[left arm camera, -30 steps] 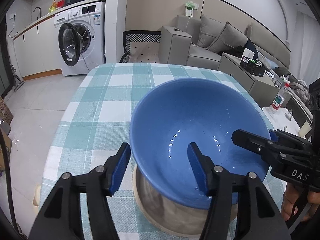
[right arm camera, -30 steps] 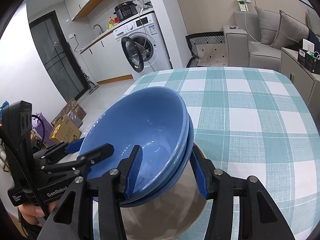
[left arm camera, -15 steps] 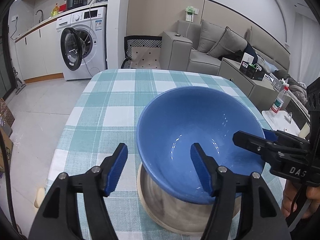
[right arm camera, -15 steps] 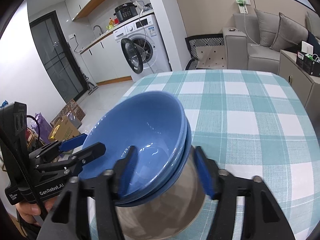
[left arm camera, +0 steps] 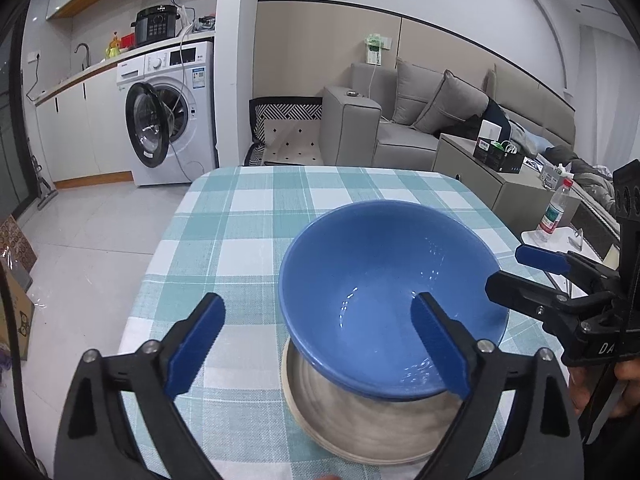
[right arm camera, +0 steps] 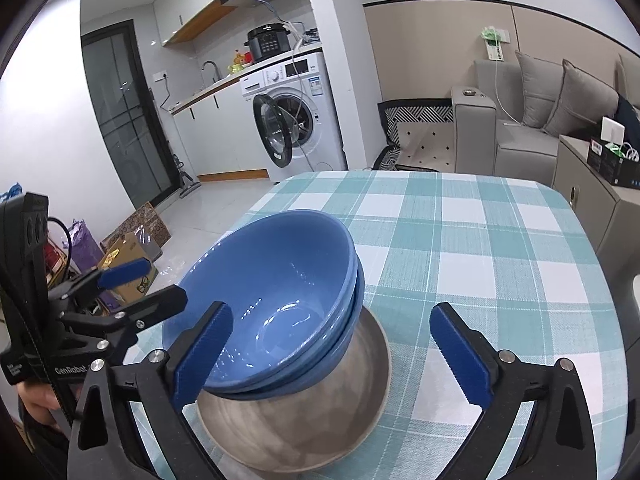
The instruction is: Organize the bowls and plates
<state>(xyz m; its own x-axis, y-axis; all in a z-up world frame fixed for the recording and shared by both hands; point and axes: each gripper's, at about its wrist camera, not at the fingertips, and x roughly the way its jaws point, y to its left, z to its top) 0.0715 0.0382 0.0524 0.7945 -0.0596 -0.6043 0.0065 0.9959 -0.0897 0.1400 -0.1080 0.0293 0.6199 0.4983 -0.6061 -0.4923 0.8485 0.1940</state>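
Note:
Two nested blue bowls (left arm camera: 380, 272) (right arm camera: 280, 272) rest tilted on a beige plate (left arm camera: 360, 420) (right arm camera: 320, 420) near the table's front edge. My left gripper (left arm camera: 316, 312) straddles the bowls' left rim, its jaws opening; neither pad touches the rim. My right gripper (right arm camera: 332, 320) straddles the opposite rim, its jaws opening too, with both pads off the bowls. Each gripper also shows in the other's view: the right gripper (left arm camera: 532, 276) at the bowls' right side, the left gripper (right arm camera: 140, 284) at their left side.
The table (right arm camera: 480, 240) wears a teal and white checked cloth. Beyond it stand a washing machine (left arm camera: 172, 120) with its door ajar and a grey sofa (left arm camera: 400, 120). A water bottle (left arm camera: 554, 212) stands on a low side table at the right. Cardboard boxes (right arm camera: 132, 248) lie on the floor.
Both grippers' jaws have spread wide, off the rims of the blue bowls, and both have drawn back and up a little. The bowls stay on the plate.

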